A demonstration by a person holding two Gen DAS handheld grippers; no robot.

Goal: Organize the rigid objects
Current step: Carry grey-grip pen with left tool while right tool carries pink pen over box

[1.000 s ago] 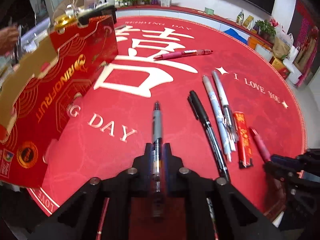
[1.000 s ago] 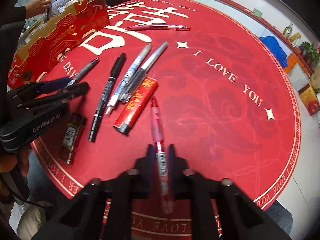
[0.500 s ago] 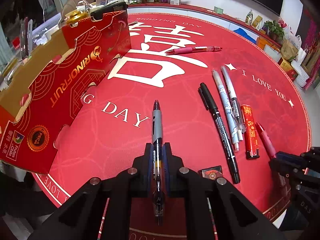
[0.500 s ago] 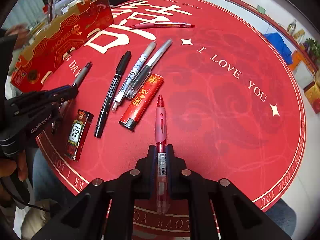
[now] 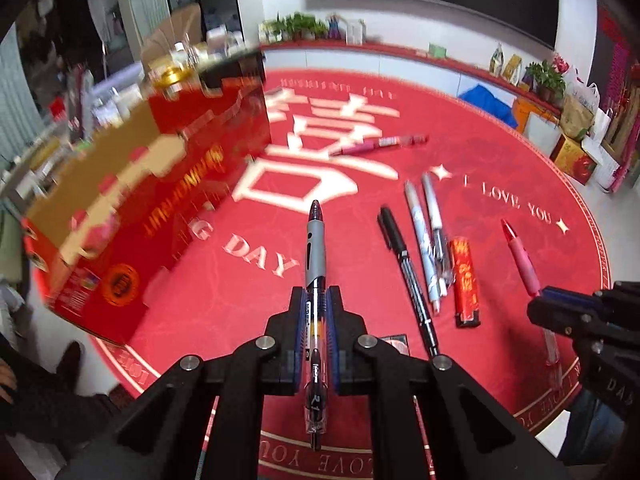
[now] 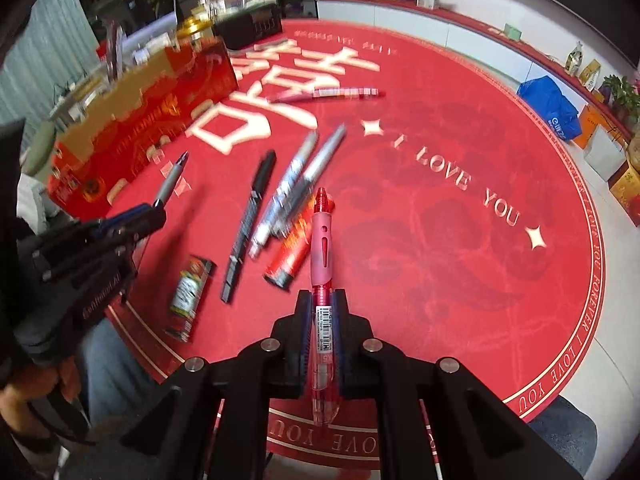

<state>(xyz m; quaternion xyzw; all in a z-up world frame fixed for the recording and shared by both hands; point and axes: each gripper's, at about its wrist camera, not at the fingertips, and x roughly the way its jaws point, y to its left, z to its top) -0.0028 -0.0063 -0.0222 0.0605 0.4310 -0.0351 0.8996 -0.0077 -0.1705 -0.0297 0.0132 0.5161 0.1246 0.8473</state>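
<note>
My left gripper [image 5: 316, 294] is shut on a grey pen [image 5: 315, 248], held above the red round table [image 5: 480, 160]; the gripper also shows in the right wrist view [image 6: 136, 216]. My right gripper [image 6: 322, 298] is shut on a pink-red pen [image 6: 322, 248], also lifted; it shows in the left wrist view [image 5: 538, 300]. On the table lie a black marker [image 5: 406, 268], two light pens [image 5: 428, 248], a red lighter [image 5: 466, 282], a second lighter [image 6: 190, 298] and a far pink pen [image 5: 380, 145].
An open red and gold cardboard box [image 5: 152, 196] stands at the table's left, also seen in the right wrist view [image 6: 148, 116]. A black device [image 6: 252, 26] sits behind it. Shelves with plants and bags line the back wall.
Both grippers have risen and tilted up with their pens. The view now takes in more of the far table and room; the box has shifted toward the centre of the left view.
</note>
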